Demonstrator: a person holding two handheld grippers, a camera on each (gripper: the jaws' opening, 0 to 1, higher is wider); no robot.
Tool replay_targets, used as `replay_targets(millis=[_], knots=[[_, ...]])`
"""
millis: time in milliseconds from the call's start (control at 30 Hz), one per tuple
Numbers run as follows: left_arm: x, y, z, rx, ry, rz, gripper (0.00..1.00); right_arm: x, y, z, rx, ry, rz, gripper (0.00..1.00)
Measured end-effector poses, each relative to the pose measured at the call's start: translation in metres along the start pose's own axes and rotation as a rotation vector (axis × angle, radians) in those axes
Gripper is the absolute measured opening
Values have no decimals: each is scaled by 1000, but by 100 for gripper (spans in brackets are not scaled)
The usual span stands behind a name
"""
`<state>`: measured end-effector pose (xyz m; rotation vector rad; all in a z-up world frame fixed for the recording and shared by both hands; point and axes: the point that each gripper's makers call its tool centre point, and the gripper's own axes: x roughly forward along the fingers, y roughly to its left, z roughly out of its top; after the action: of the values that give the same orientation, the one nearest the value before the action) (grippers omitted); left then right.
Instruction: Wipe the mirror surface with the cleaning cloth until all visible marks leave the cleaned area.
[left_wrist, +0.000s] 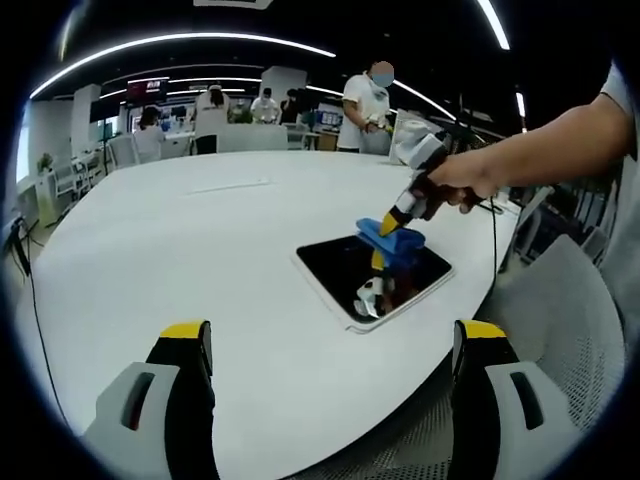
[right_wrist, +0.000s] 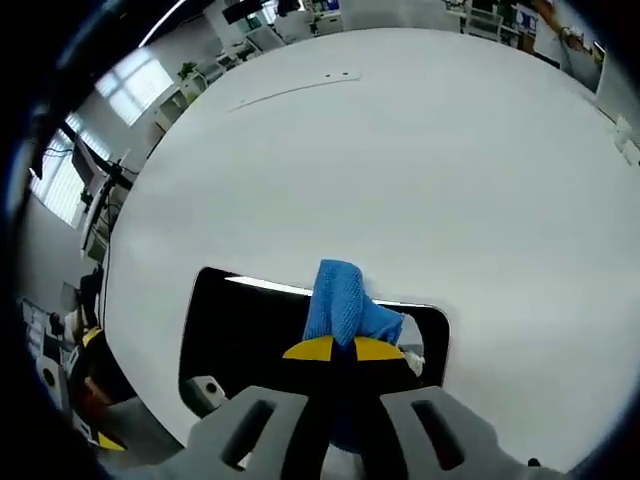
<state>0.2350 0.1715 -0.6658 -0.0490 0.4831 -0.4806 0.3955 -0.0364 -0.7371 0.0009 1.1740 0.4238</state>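
A rectangular mirror (left_wrist: 345, 268) with a white frame lies flat on the white table (left_wrist: 190, 240), near its front right edge. My right gripper (left_wrist: 390, 232), held by a person's hand (left_wrist: 462, 180), is shut on a blue cleaning cloth (left_wrist: 388, 236) and presses it onto the mirror's right part. In the right gripper view the cloth (right_wrist: 340, 300) sticks out past the yellow-tipped jaws of my right gripper (right_wrist: 343, 350) over the dark mirror (right_wrist: 240, 320). My left gripper (left_wrist: 330, 345) is open, hovering over the table in front of the mirror, holding nothing.
Several people (left_wrist: 365, 100) stand or sit at the far end of the large table. White mesh chairs (left_wrist: 570, 320) stand at the right by the table's edge. A thin strip (right_wrist: 292, 90) lies far across the table. Window light comes from the left.
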Motion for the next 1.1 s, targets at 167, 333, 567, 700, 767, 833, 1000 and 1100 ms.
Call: replay_targets(millis=[167,333,567,700,767,833,1000,1100], knots=[[0,-1,3,-10,-19,-5,99,-3,2,-6,10,1,0,0],[0,-1,1,-5,-8,-5,99,-4,4,-13,33,8,-4,0],[-1,0,2,-3,-13,-3,99,-7,8,-25,20,30,0,0],[-1,0,2,-3,-13,-1,99,-11,10,-33,16,33,-2,0],[-1,0,3,0,-14,0,99,-12,10,-36,17,34,-1,0],[-1,0,3,0,-14,1,99,-13,10,-38,15,29,0,0],[-1,-3,2,10,-1,-10,99,-17,13,-46,19,17,-7,0],[-1,-3,3,8,-6,-5,99,-20,15,-52,31,11,-3,0]])
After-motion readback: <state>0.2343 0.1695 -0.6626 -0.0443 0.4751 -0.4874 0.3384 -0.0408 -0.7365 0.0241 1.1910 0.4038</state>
